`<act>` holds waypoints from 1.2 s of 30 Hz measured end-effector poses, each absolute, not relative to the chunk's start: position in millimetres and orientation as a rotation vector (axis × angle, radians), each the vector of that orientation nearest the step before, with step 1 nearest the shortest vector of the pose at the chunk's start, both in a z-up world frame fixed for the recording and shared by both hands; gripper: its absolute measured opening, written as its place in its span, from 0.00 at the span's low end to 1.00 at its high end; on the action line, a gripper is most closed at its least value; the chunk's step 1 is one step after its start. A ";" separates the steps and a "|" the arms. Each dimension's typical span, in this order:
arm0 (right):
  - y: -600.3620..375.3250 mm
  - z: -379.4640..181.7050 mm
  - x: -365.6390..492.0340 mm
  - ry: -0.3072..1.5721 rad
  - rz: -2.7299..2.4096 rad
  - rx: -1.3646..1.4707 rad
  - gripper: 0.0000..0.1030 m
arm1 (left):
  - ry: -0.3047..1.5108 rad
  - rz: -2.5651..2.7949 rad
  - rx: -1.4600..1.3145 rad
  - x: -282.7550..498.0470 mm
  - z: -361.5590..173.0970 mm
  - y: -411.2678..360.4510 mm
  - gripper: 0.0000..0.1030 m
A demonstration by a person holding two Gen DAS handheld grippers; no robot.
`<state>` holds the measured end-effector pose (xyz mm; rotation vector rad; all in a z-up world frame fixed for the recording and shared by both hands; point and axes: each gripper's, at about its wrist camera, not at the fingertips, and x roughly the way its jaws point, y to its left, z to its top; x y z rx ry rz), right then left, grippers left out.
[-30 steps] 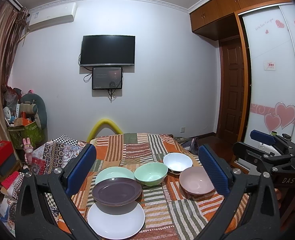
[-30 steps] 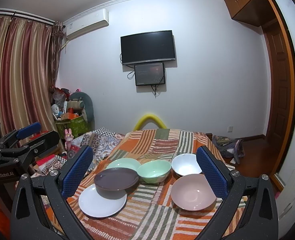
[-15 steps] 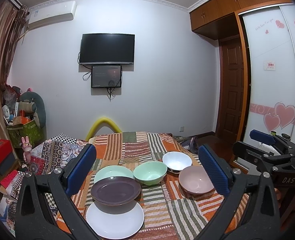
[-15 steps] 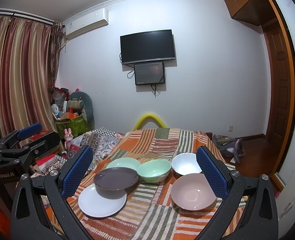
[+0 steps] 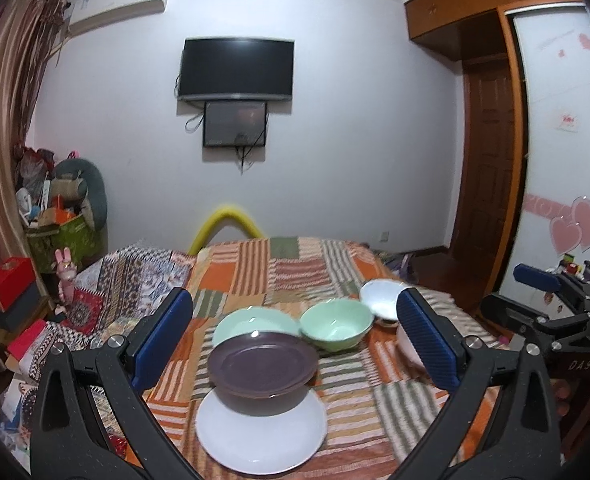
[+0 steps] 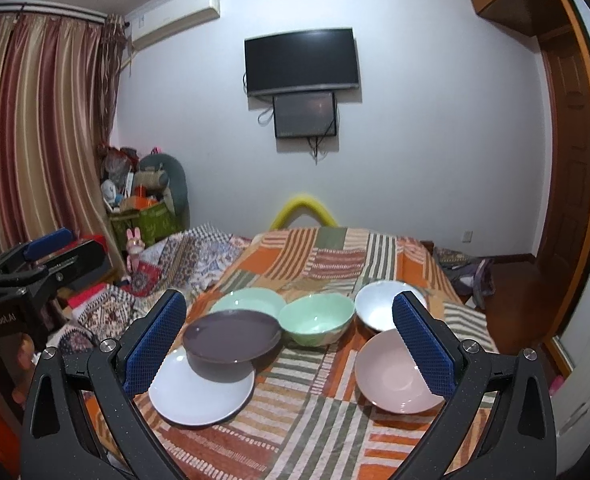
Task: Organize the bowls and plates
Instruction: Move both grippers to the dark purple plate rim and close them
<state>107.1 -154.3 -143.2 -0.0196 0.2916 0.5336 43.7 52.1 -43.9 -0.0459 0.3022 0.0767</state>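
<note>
- Patchwork quilt [image 6: 335, 264] carries our dishes; purple bowl [image 6: 231, 340] sits on white plate [image 6: 199, 396].
- Our left gripper [image 5: 295, 340] and right gripper [image 6: 291, 340] gape wide, empty.
- Only our right view shows the whole pink plate [image 6: 395, 376], at 4 o'clock.

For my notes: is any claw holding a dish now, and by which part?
Nothing is held. The left claw and the right claw are both open and empty.

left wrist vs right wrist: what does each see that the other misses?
Left wrist only: the white wardrobe door with pink hearts, and the right hand-held gripper at its edge. Right wrist only: the full striped red-gold curtain, the whole pink shallow bowl, and the left hand-held gripper at its edge. Both: the dark purple bowl on the white flat plate, the mint green bowl, both grippers open.
</note>
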 end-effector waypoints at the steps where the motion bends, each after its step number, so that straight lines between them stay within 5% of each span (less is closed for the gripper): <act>1: -152.0 -145.2 111.4 0.302 0.534 -0.024 1.00 | 0.321 0.080 -0.051 48.8 -48.8 59.5 1.00; 6: -134.1 -162.0 133.8 0.372 0.534 -0.049 1.00 | 0.425 0.105 -0.069 76.7 -78.4 99.7 0.98; 10: -120.4 -175.8 153.5 0.415 0.514 -0.067 0.97 | 0.521 0.123 -0.074 99.4 -107.4 128.6 0.83; 23: -70.4 -229.7 223.0 0.689 0.562 -0.120 0.54 | 0.801 0.098 -0.228 189.5 -202.7 217.8 0.47; 36: -44.7 -279.6 273.8 0.917 0.583 -0.051 0.32 | 0.931 -0.041 -0.331 249.7 -260.1 243.9 0.37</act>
